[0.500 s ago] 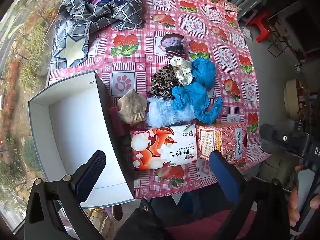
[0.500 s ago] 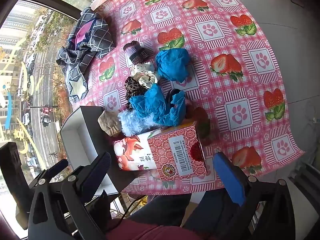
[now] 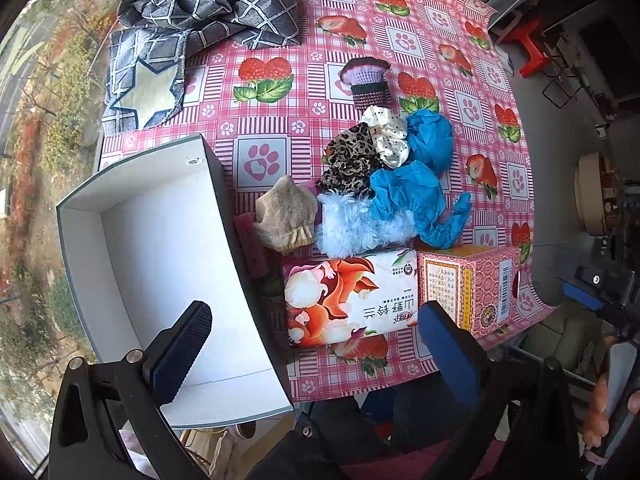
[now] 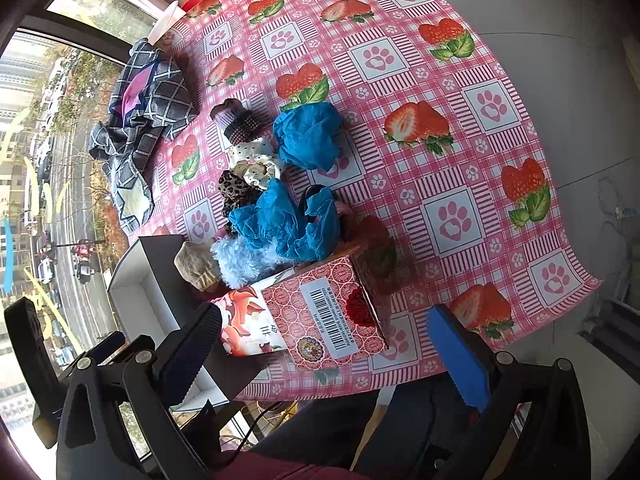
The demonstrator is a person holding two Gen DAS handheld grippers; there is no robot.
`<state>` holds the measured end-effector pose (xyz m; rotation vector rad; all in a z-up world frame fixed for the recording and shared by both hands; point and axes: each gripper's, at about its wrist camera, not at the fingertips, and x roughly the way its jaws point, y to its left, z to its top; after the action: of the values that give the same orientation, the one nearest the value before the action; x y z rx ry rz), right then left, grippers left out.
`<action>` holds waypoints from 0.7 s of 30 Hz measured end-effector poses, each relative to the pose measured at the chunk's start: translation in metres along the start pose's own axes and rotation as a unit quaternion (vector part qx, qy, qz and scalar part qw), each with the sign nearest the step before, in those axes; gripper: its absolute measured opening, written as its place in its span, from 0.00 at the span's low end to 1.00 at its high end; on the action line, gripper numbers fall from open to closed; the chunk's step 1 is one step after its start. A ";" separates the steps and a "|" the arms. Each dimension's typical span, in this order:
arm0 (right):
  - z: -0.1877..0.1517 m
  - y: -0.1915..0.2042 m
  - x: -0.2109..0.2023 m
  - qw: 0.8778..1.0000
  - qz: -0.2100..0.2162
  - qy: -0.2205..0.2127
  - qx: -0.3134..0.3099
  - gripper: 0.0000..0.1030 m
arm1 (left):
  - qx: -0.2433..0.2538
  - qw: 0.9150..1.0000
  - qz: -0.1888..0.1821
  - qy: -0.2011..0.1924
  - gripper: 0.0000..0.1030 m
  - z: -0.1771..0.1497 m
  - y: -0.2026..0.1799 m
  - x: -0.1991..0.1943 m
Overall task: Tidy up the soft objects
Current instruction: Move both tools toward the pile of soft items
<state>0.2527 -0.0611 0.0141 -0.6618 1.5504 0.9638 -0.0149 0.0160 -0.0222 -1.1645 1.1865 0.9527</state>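
A heap of soft things lies mid-table: a beige cloth [image 3: 286, 212] [image 4: 198, 266], a pale blue fluffy piece [image 3: 352, 224] [image 4: 240, 260], crumpled blue covers [image 3: 408, 196] [image 4: 288, 220], a leopard-print scrunchie [image 3: 350, 160] [image 4: 236, 192], a white dotted scrunchie [image 3: 386, 134] [image 4: 256, 162] and a knitted purple piece [image 3: 368, 82] [image 4: 238, 122]. An empty white box [image 3: 160, 256] [image 4: 136, 304] stands at the table's left edge. My left gripper [image 3: 316, 340] hangs open, high above the box's right wall and the tissue pack. My right gripper [image 4: 324, 346] is open above the pink carton, holding nothing.
A tissue pack [image 3: 352, 300] [image 4: 244, 320] and a pink carton [image 3: 468, 288] [image 4: 332, 316] stand at the table's near edge. A grey checked cloth [image 3: 192, 36] [image 4: 148, 120] lies at the far left. The strawberry tablecloth [image 4: 460, 140] is bare on the right. A red stool [image 3: 532, 46] stands beyond.
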 end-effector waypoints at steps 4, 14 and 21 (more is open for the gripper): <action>0.004 -0.013 0.002 1.000 -0.002 0.014 0.012 1.00 | -0.003 1.000 -0.007 0.004 1.00 0.006 -0.006 0.005; 0.042 -0.044 0.014 0.999 0.007 0.034 0.018 1.00 | -0.026 1.000 -0.002 0.002 1.00 0.032 -0.025 0.011; 0.077 -0.050 0.033 0.999 -0.013 0.048 -0.012 1.00 | -0.043 0.999 -0.012 -0.003 1.00 0.074 -0.041 0.026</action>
<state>0.3275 -0.0179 -0.0312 -0.7529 1.6132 0.9448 0.0424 0.0806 -0.0423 -1.2408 1.1348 0.9970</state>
